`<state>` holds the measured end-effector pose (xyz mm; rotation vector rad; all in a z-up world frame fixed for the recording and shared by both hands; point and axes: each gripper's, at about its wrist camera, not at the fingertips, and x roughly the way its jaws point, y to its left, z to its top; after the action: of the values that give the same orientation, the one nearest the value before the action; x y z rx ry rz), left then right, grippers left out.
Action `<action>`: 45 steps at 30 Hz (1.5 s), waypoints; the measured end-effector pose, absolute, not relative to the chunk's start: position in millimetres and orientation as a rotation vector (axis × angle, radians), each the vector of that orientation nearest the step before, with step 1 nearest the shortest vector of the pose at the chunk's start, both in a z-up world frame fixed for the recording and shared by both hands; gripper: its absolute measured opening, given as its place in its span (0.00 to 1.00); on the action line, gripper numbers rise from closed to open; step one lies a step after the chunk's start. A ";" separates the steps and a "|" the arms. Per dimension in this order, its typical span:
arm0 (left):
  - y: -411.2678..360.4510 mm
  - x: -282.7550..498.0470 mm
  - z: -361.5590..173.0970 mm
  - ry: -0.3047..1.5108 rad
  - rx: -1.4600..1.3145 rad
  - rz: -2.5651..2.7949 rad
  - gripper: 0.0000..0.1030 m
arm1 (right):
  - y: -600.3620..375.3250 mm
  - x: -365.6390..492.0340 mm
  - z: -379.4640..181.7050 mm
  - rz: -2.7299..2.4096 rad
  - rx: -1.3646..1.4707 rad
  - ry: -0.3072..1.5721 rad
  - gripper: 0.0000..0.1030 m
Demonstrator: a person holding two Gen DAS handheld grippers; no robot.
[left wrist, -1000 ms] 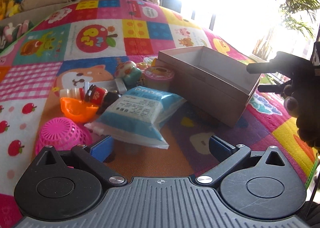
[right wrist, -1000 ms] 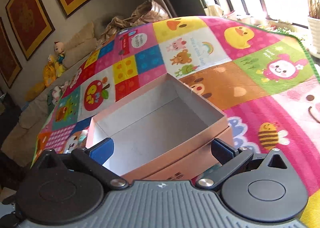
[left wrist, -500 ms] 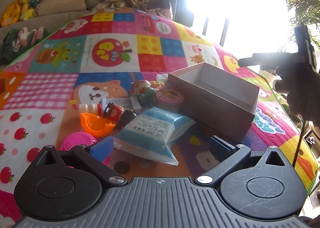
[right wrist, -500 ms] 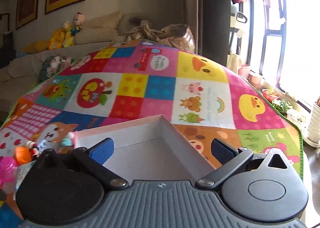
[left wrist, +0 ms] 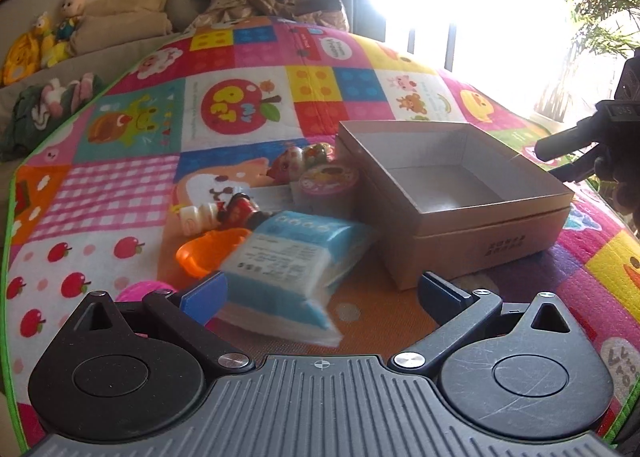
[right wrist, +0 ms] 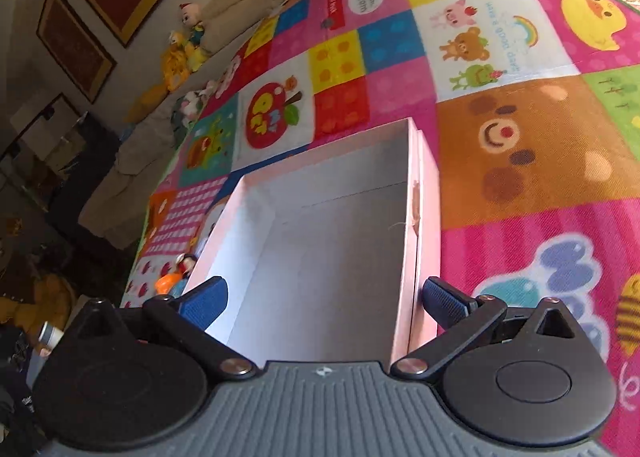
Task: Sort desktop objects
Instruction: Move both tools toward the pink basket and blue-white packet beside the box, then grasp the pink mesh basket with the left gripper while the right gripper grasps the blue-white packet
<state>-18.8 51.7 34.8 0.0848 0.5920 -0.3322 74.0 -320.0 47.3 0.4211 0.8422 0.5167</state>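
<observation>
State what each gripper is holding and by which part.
Nothing is held. The left gripper is open above the blue packet; the right gripper is open over the empty box.

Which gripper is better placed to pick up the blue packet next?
Left. The left gripper is open just before the blue packet; the right gripper faces the empty box.

A brown cardboard box [left wrist: 452, 193] is sitting open on the colourful mat, and nothing is lying inside it. A blue and white packet [left wrist: 292, 257] is lying flat just beside its near corner. An orange scoop [left wrist: 208, 253] is peeking out from under the packet. A small bottle with a red cap [left wrist: 224, 211] is lying on its side behind the scoop. A round pink tub [left wrist: 328, 181] is standing right against the box. A pink basket [left wrist: 140, 291] is showing only a little.
</observation>
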 end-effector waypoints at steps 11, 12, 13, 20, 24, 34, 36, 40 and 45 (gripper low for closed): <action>91.3 -29.1 48.9 0.547 0.136 -0.207 1.00 | -244.7 -47.3 75.5 0.629 0.069 0.683 1.00; 100.4 -33.2 48.8 0.551 0.134 -0.173 1.00 | -233.7 -54.0 67.1 0.670 0.068 0.715 1.00; 109.7 -36.6 47.7 0.561 0.127 -0.138 1.00 | -222.3 -57.0 58.5 0.701 0.063 0.749 1.00; 143.3 -36.9 30.9 0.633 0.057 -0.020 1.00 | -159.9 -38.9 15.3 0.623 -0.105 0.839 1.00; 145.3 -19.9 21.4 0.677 -0.016 -0.030 1.00 | -155.1 -34.1 13.4 0.569 -0.088 0.871 1.00; 68.3 3.0 38.5 0.574 0.203 -0.317 1.00 | -161.8 -21.8 22.8 0.589 -0.031 0.885 1.00; 66.2 16.9 30.6 0.613 0.199 -0.283 1.00 | -170.1 -21.0 31.5 0.566 -0.006 0.809 1.00; 67.2 24.4 23.5 0.648 0.163 -0.302 1.00 | -181.7 -9.7 40.5 0.535 0.053 0.728 1.00; 54.5 18.9 19.1 0.659 0.165 -0.347 1.00 | -192.0 17.3 42.2 0.372 0.039 0.674 1.00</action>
<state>18.9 54.5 19.1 0.1653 0.6589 -0.3468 17.3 -192.0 42.2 0.0392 0.6736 0.3723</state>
